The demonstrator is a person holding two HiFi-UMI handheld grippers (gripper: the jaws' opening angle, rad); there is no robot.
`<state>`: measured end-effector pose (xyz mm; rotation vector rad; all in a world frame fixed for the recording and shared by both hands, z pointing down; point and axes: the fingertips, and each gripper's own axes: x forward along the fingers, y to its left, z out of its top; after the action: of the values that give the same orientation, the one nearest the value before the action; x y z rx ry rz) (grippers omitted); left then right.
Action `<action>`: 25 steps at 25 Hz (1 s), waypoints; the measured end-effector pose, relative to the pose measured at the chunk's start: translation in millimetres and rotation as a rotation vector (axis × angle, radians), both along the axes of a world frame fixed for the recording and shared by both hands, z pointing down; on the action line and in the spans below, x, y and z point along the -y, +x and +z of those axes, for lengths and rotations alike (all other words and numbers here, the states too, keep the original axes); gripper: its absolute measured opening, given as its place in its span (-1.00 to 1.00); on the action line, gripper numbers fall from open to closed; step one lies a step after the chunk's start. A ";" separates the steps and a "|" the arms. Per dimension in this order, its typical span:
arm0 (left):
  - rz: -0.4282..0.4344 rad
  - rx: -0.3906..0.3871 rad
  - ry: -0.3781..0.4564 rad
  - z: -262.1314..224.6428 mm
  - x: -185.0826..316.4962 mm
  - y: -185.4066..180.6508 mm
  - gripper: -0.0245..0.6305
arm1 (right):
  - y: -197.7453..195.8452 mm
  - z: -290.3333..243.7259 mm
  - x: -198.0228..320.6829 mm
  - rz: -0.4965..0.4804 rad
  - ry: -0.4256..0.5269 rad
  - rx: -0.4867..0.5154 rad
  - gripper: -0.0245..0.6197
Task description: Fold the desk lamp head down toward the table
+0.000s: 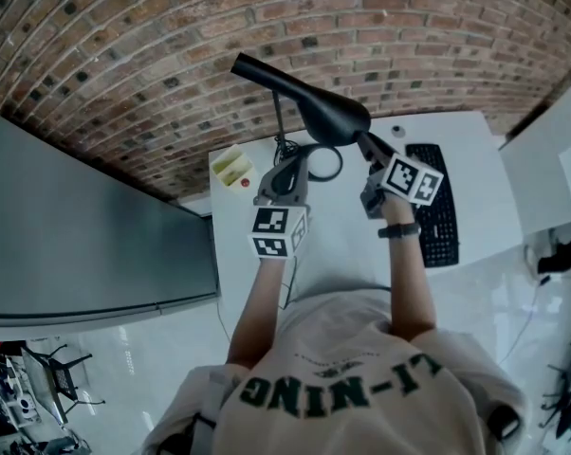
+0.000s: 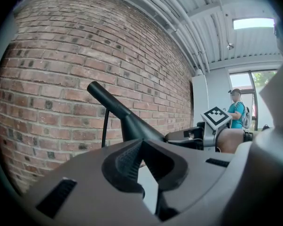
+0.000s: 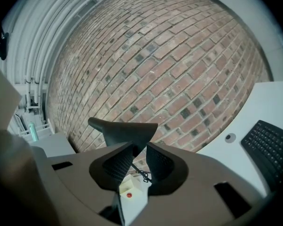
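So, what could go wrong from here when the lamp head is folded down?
1. The right gripper seems to pinch only the edge of the lamp head, so it may slip off under pressure.
2. The stem looks thin, so a hard push might tip the lamp toward the yellow box beside it.
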<state>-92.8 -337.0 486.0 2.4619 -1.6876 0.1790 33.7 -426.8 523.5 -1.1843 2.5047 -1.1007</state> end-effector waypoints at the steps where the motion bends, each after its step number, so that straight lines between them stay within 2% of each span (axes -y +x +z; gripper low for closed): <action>1: -0.003 -0.001 -0.004 1.7 0.1 -0.9 -0.95 | -1.7 1.8 0.2 -0.004 -0.003 0.002 -0.70; 10: -0.020 -0.006 -0.031 13.9 2.1 -6.5 -0.95 | -16.4 26.9 1.1 -0.033 -0.045 -0.013 -0.70; 12: -0.025 -0.009 -0.040 16.8 2.4 -7.2 -0.95 | -16.2 37.1 -0.5 -0.029 -0.037 -0.086 -0.72; 13: -0.027 -0.012 -0.044 18.0 3.0 -7.8 -0.95 | -16.8 40.4 -1.3 -0.024 -0.023 -0.131 -0.88; 14: -0.031 -0.014 -0.048 19.2 3.6 -9.1 -0.95 | -17.9 42.7 -1.6 -0.018 -0.012 -0.167 -0.92; 16: -0.040 -0.017 -0.055 22.1 4.8 -13.1 -0.95 | -21.8 46.7 -1.2 -0.009 -0.009 -0.198 -0.92; 25: -0.078 -0.027 -0.094 39.5 4.7 -31.6 -0.95 | -40.6 65.7 2.0 -0.053 -0.058 -0.179 -0.92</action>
<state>-124.3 -341.7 525.6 2.3172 -1.7198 0.2098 -6.8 -428.8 589.3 -1.2929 2.6683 -1.1341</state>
